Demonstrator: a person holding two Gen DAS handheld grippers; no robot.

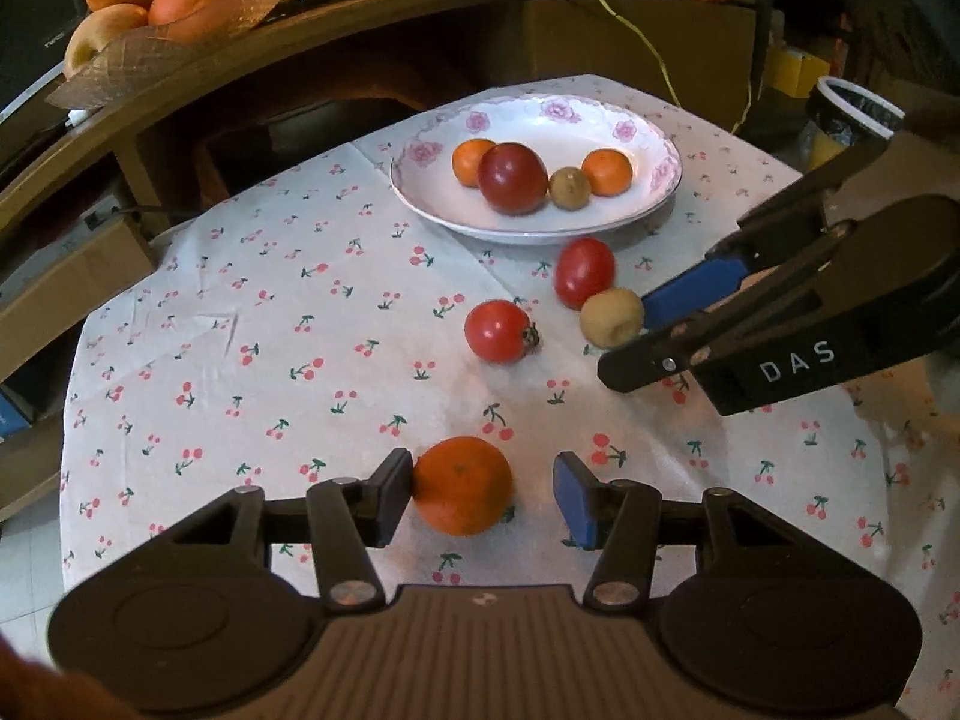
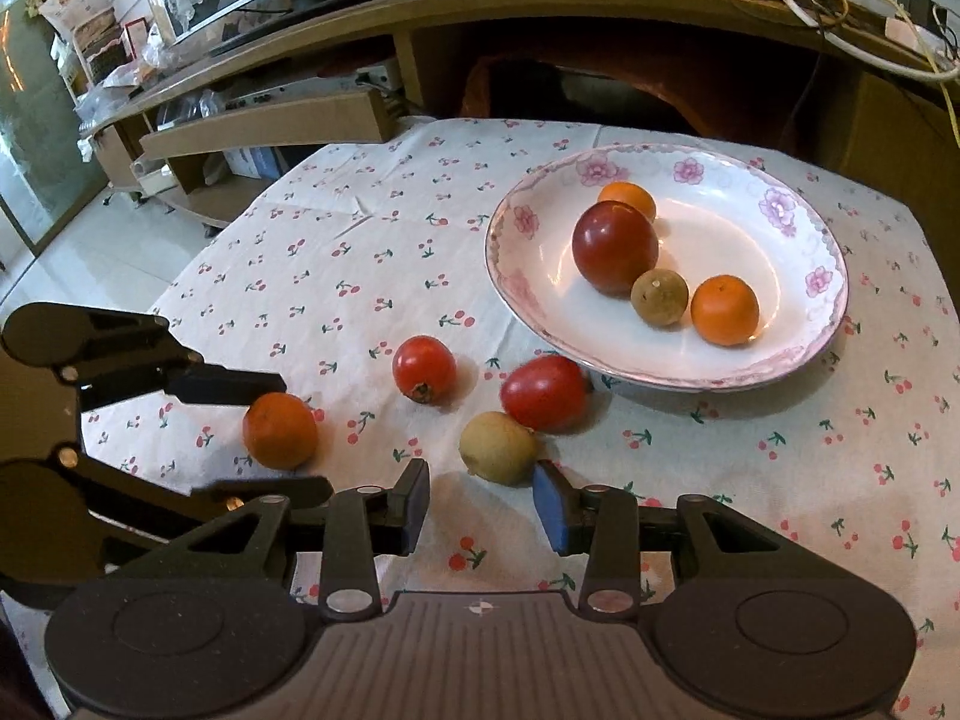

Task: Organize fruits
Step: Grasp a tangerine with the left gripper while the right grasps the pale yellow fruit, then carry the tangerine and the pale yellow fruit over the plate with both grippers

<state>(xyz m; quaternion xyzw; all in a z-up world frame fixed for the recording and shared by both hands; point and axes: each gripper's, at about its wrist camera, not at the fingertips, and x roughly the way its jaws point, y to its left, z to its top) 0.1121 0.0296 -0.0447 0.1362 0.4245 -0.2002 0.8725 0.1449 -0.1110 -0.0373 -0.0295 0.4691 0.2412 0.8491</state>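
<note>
A flowered white plate (image 1: 540,234) (image 2: 660,384) holds two small oranges, a dark red fruit and a brown kiwi. On the cherry-print cloth lie two red tomatoes (image 1: 501,330) (image 1: 585,270), a kiwi (image 1: 612,324) (image 2: 498,447) and an orange (image 1: 462,483) (image 2: 279,429). My left gripper (image 1: 483,495) (image 2: 306,437) straddles the orange: the left pad touches it and a gap shows at the blue right pad. My right gripper (image 2: 483,501) (image 1: 645,330) is open with the kiwi at its fingertips, against the right pad only.
A wooden desk curves behind the table, with a basket of large oranges (image 1: 156,0) and loose cables on top. A lined bin (image 1: 852,114) stands at the far right and a cardboard box (image 2: 270,126) at the left. The table edge drops to tiled floor on the left.
</note>
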